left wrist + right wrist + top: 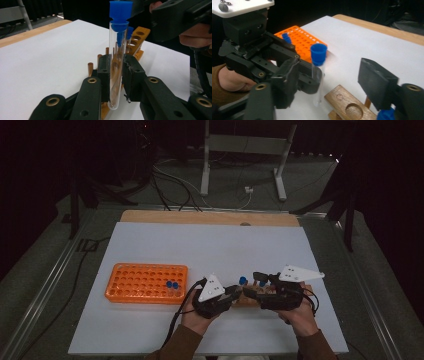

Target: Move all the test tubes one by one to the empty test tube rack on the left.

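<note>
Jaws of the left gripper (116, 75) are clamped on a clear test tube (115, 62) with a blue stopper (120, 11), held upright at the centre of the left gripper view, its rounded bottom hanging free just above the near end of the wooden rack (136, 40). Jaws of the right gripper (332, 82) stand apart with nothing between the pads; the same tube stands just beyond them in the right gripper view.

Judged from this layout, a transfer from the wooden rack to the orange rack (146, 282) is in hand: the tube is lifted out and passed to the left gripper, and carrying and seating it remain.

In the high view, the orange rack lies at left of centre and carries two blue-stoppered tubes (172, 286) near its right end; its other holes show vacant. The wooden rack sits between the two grippers at lower centre, with at least one more blue-stoppered tube (129, 32) standing in it and several holes open.
</note>
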`<state>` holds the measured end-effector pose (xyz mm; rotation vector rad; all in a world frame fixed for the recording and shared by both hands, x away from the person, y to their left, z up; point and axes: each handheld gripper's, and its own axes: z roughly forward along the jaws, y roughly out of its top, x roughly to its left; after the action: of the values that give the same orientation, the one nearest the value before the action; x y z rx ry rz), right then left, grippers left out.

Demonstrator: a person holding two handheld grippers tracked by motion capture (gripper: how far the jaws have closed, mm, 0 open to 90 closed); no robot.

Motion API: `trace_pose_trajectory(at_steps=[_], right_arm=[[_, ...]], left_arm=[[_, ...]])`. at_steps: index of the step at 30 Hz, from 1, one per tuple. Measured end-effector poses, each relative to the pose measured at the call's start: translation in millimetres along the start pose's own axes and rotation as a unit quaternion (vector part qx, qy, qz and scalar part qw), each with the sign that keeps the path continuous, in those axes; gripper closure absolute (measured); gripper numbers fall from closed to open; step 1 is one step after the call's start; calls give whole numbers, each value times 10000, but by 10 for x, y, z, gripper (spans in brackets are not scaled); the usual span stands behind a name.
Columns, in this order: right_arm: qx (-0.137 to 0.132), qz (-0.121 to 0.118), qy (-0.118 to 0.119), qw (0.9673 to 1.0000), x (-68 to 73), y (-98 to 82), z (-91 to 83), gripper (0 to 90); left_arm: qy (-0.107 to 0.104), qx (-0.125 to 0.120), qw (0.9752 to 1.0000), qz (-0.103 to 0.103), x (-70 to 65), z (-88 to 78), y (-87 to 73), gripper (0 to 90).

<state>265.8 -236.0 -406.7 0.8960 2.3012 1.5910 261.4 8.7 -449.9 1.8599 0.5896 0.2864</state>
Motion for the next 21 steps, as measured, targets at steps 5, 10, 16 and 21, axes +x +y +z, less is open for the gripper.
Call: trace_pose_trajectory(at_steps=[5,10,16,21], right_arm=[[-23,17,-335,9994,-41,-2,-25,146],[-52,134,-537,9985,-108,-13,-54,42],[-46,174,-748,9970,-183,-30,-83,0],[-67,209,-764,9968,-217,-43,-97,0]], left_arm=[[86,-21,9999,-71,46,-77,-15,782],[140,-78,9997,-194,104,-170,-45,782],[188,-100,9995,-235,159,-282,-64,782],[210,-138,9993,-266,186,-366,-67,782]])
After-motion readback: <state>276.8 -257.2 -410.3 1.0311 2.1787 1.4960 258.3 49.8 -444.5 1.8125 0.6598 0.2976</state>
